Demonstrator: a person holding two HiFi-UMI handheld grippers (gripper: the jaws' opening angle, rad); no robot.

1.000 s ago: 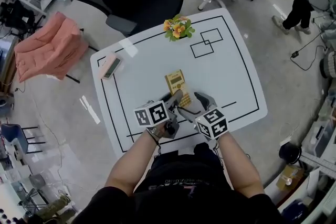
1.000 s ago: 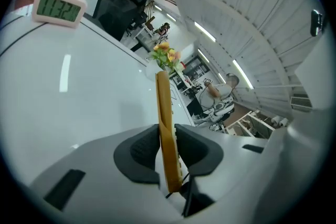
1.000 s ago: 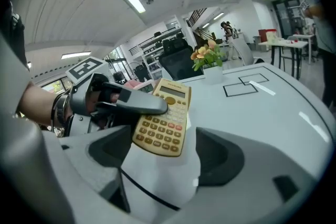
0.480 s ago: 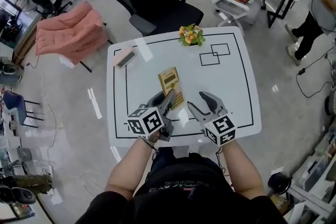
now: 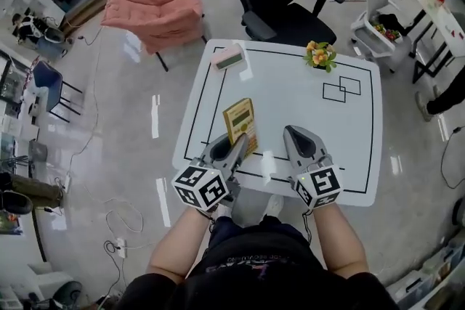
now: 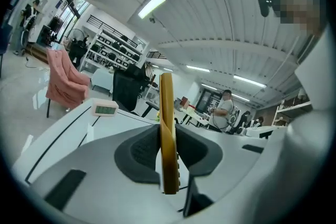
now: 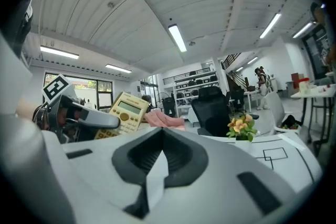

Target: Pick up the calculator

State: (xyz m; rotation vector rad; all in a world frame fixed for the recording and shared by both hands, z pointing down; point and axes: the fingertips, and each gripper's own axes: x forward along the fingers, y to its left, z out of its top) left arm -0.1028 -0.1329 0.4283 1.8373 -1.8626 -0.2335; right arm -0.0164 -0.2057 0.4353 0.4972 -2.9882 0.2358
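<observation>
The gold calculator (image 5: 239, 121) is lifted off the white table (image 5: 290, 94), held by its lower end in my left gripper (image 5: 234, 147). In the left gripper view the calculator (image 6: 167, 128) stands edge-on and upright between the two pads, which press on its faces. My right gripper (image 5: 293, 134) hovers beside it to the right, apart from it, jaws shut with nothing between them. In the right gripper view the shut jaws (image 7: 161, 132) are empty, and the calculator (image 7: 125, 112) shows at the left with the left gripper (image 7: 79, 119) holding it.
A small pink-and-white display unit (image 5: 229, 58) lies at the table's far left corner and a flower pot (image 5: 320, 54) at the far edge. Two overlapping square outlines (image 5: 341, 89) are drawn at the right. A black office chair (image 5: 280, 0) and a pink-draped chair (image 5: 156, 11) stand beyond.
Both grippers have risen off the table. The left one carries the calculator up with it. The right gripper's jaws went from wide open to shut.
</observation>
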